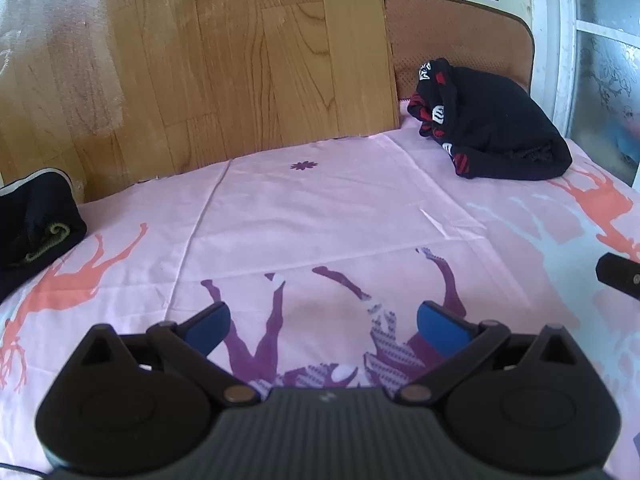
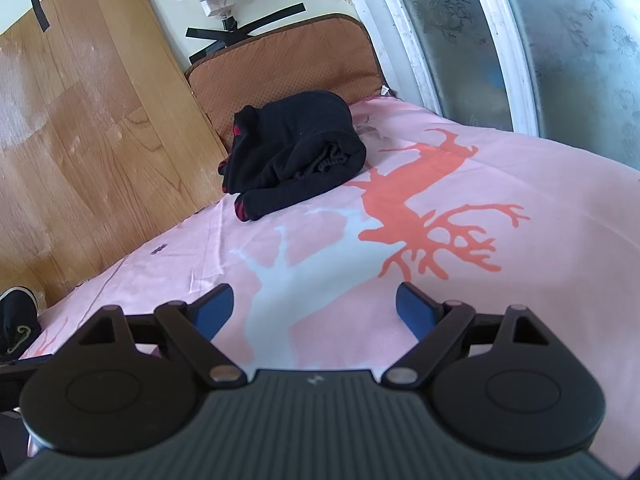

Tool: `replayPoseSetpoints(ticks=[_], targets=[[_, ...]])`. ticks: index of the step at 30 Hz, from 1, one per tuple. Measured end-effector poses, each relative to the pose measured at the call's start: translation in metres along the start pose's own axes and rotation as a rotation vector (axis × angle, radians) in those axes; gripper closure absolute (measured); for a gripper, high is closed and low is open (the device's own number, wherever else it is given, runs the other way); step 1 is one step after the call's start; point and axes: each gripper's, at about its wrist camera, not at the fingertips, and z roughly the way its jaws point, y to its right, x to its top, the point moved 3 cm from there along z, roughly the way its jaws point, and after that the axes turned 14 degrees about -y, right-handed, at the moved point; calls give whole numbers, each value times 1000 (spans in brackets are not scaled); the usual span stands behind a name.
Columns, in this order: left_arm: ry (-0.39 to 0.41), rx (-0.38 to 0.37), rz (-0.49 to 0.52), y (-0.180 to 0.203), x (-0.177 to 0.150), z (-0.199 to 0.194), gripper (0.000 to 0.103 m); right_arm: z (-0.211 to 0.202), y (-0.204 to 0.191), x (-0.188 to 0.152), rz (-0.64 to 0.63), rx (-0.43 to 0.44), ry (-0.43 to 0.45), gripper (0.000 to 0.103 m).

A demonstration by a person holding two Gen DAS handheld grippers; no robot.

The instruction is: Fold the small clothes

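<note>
The left hand-held gripper (image 1: pixel 323 326) is seen with its blue pads (image 1: pixel 208 328) spread wide apart; nothing is grasped between them, and only the pink sheet (image 1: pixel 320 216) with its purple deer print is seen in the gap. Whether the pads touch the sheet cannot be told. The right hand-held gripper (image 2: pixel 314 308) is likewise released, its blue pads (image 2: pixel 416 312) held well apart above a pale blue deer print, with nothing between them. In the left wrist view a dark part of the right hand-held gripper is glimpsed at the right edge.

The dark garment (image 1: pixel 492 120) is found at the far end of the bed, well apart from both hand-held grippers, lying on the pink sheet and leaning against a brown cushion (image 1: pixel 456 36). It is loosely bundled rather than laid flat; red and white markings are shown on its left side in the left wrist view, and a bunched, gathered edge is seen in its front fold in the right wrist view (image 2: pixel 296 156). An orange deer print is seen on the sheet just beside it.

A second dark piece of clothing (image 1: pixel 36 220) with a green trim is placed at the left edge of the bed, near a wooden board (image 1: pixel 192 52) that is propped along the far side.
</note>
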Motion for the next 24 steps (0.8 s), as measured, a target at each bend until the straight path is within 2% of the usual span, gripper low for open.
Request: replayPoseSetpoints(ticks=[24], targets=[[-41, -30, 28, 4, -4, 2, 0, -1, 1, 0, 3, 7, 2, 13]])
